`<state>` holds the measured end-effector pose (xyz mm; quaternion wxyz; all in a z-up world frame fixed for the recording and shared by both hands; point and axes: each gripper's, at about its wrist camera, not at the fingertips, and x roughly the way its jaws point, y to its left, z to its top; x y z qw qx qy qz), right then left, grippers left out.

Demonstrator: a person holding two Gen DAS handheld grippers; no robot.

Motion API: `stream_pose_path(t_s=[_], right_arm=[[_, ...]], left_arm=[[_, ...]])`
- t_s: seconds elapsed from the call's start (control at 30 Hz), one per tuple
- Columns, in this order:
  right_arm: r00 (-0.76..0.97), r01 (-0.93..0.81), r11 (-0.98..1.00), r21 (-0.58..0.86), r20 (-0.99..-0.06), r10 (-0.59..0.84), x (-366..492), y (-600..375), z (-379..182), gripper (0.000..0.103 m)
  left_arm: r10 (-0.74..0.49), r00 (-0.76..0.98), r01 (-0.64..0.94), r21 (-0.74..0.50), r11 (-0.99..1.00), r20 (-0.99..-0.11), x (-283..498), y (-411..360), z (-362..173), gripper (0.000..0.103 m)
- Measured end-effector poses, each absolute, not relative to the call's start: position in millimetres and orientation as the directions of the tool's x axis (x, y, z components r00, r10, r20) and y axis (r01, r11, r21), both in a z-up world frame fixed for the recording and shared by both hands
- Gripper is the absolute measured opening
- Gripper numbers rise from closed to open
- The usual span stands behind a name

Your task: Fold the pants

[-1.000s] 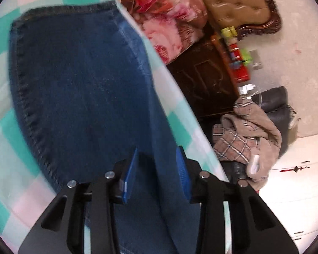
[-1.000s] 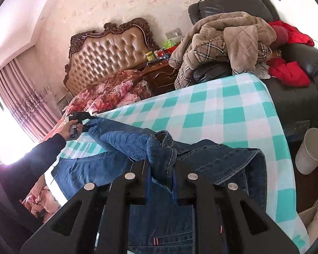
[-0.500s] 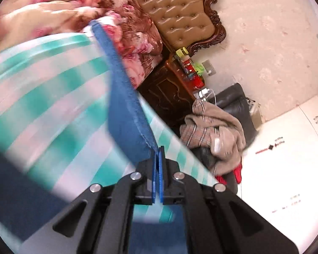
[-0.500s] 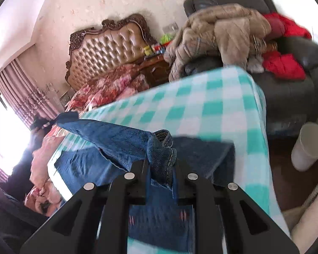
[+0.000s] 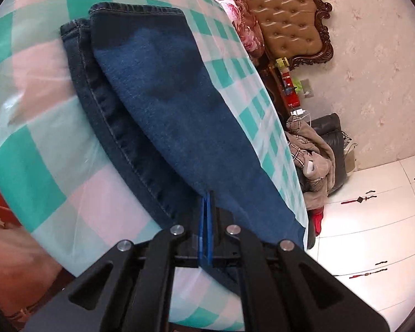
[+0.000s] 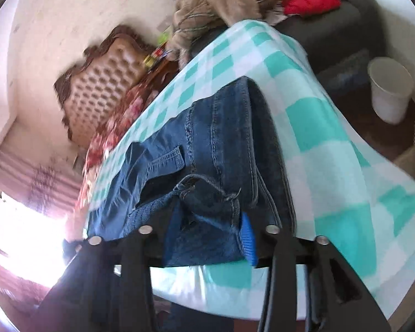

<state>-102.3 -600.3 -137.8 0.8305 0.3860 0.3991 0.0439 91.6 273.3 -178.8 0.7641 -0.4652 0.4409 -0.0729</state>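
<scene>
The pants (image 5: 166, 116) lie folded on the checked tablecloth (image 5: 41, 166); the denim is heavy, limp and coarse, with stiff stitched seams, so it is best gripped at a hem or the waistband. The left gripper (image 5: 206, 202) is clamped shut on a fabric edge. The right gripper (image 6: 210, 229) is opening, bunched waistband denim loose between its blue pads (image 6: 247, 235).

Matt denim pants (image 5: 179, 116), smooth checked tablecloth (image 5: 36, 166)
</scene>
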Motion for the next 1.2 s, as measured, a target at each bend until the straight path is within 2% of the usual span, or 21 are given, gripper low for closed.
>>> stream_pose_path(t_s=[0.03, 0.07, 0.17, 0.23, 0.27, 0.4, 0.5, 0.53, 0.57, 0.6, 0.67, 0.7, 0.9, 0.93, 1.03, 1.13, 1.17, 1.2], right_arm=[[0.671, 0.284, 0.687, 0.669, -0.651, 0.356, -109, -601, -139, 0.083], [0.682, 0.314, 0.663, 0.68, -0.647, 0.342, -116, -604, -140, 0.094], [0.705, 0.386, 0.622, 0.681, -0.653, 0.278, -143, -611, -138, 0.093], [0.725, 0.361, 0.601, 0.713, -0.62, 0.299, -154, -605, -132, 0.083], [0.715, 0.354, 0.609, 0.709, -0.625, 0.312, -151, -597, -128, 0.074], [0.672, 0.388, 0.602, 0.698, -0.661, 0.333, -133, -575, -131, 0.069], [0.644, 0.427, 0.638, 0.641, -0.711, 0.283, -117, -563, -137, 0.068], [0.644, 0.431, 0.649, 0.627, -0.718, 0.266, -114, -561, -137, 0.063], [0.64, 0.433, 0.671, 0.602, -0.729, 0.242, -111, -557, -135, 0.035], [0.633, 0.443, 0.682, 0.582, -0.742, 0.222, -108, -557, -137, 0.014], [0.636, 0.462, 0.674, 0.577, -0.745, 0.202, -106, -556, -139, 0.012], [0.636, 0.465, 0.68, 0.566, -0.749, 0.189, -106, -555, -138, 0.011], [0.62, 0.485, 0.687, 0.541, -0.766, 0.166, -105, -555, -137, 0.011], [0.615, 0.489, 0.69, 0.534, -0.772, 0.162, -103, -554, -137, 0.011], [0.608, 0.494, 0.697, 0.52, -0.779, 0.15, -99, -553, -134, 0.011], [0.615, 0.489, 0.698, 0.523, -0.774, 0.149, -97, -551, -127, 0.011], [0.624, 0.484, 0.693, 0.533, -0.766, 0.153, -96, -552, -122, 0.011], [0.635, 0.475, 0.692, 0.543, -0.756, 0.158, -96, -552, -116, 0.01]], left_arm=[[-0.526, 0.601, -0.296, -0.779, 0.552, -0.601, 93, 274, -180, 0.001], [-0.529, 0.601, -0.294, -0.781, 0.551, -0.599, 94, 272, -181, 0.001], [-0.534, 0.596, -0.303, -0.784, 0.542, -0.599, 101, 268, -184, 0.001], [-0.538, 0.594, -0.303, -0.786, 0.538, -0.597, 100, 268, -185, 0.001], [-0.54, 0.596, -0.302, -0.789, 0.535, -0.594, 100, 268, -186, 0.001], [-0.551, 0.609, -0.293, -0.808, 0.511, -0.57, 100, 269, -188, 0.001], [-0.557, 0.62, -0.297, -0.822, 0.485, -0.553, 99, 269, -189, 0.001], [-0.557, 0.625, -0.295, -0.826, 0.48, -0.547, 99, 269, -189, 0.001], [-0.559, 0.629, -0.292, -0.83, 0.475, -0.541, 100, 267, -189, 0.004], [-0.559, 0.631, -0.294, -0.833, 0.469, -0.538, 100, 268, -190, 0.007], [-0.56, 0.638, -0.298, -0.84, 0.454, -0.529, 99, 270, -191, 0.028], [-0.556, 0.645, -0.3, -0.843, 0.447, -0.524, 98, 272, -191, 0.033], [-0.48, 0.718, -0.348, -0.857, 0.381, -0.504, 93, 316, -195, 0.036], [-0.456, 0.714, -0.371, -0.84, 0.396, -0.531, 98, 325, -196, 0.036], [-0.449, 0.692, -0.426, -0.821, 0.38, -0.566, 108, 335, -207, 0.033], [-0.45, 0.654, -0.45, -0.791, 0.415, -0.608, 119, 334, -208, 0.005], [-0.44, 0.657, -0.448, -0.787, 0.425, -0.612, 118, 335, -201, 0.001], [-0.432, 0.668, -0.434, -0.789, 0.434, -0.606, 117, 335, -195, 0.001]])
